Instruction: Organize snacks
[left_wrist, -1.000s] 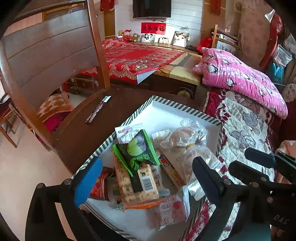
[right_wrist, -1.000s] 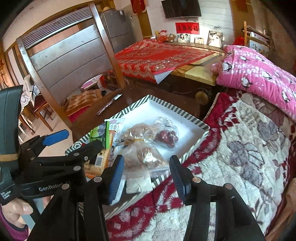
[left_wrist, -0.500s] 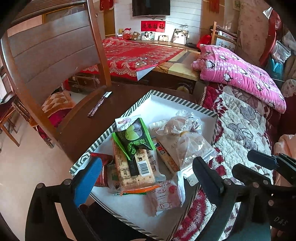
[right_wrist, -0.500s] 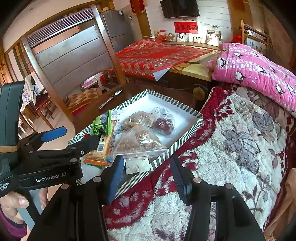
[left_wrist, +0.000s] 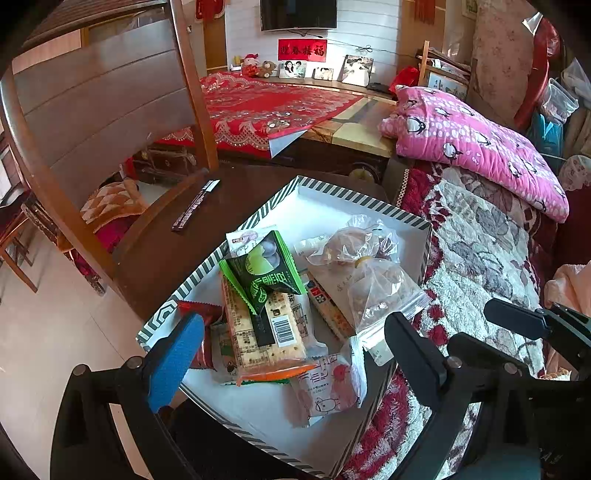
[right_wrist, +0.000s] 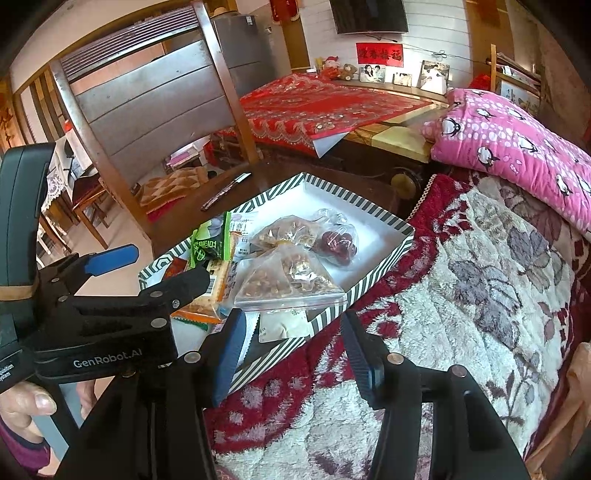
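A white tray with a striped rim (left_wrist: 354, 197) (right_wrist: 369, 218) holds several snacks: a green packet (left_wrist: 264, 273) (right_wrist: 210, 243), a cracker pack (left_wrist: 266, 332), clear bags of nuts (left_wrist: 376, 288) (right_wrist: 291, 277), a bag of red dates (right_wrist: 338, 243) and a pink-printed pack (left_wrist: 325, 387). My left gripper (left_wrist: 291, 354) is open and empty, above the tray's near end. My right gripper (right_wrist: 293, 350) is open and empty, over the tray's near right edge and the blanket.
The tray rests on a dark wooden chair seat (left_wrist: 166, 251) beside a sofa with a floral blanket (right_wrist: 480, 295). A narrow dark wrapper (left_wrist: 194, 208) lies on the seat. A pink pillow (left_wrist: 472, 140) is behind. The chair back (left_wrist: 103, 103) rises at the left.
Both grippers have pulled back and up from the tray, so more of it and of the blanket shows. Both stayed open. The snacks have not moved.
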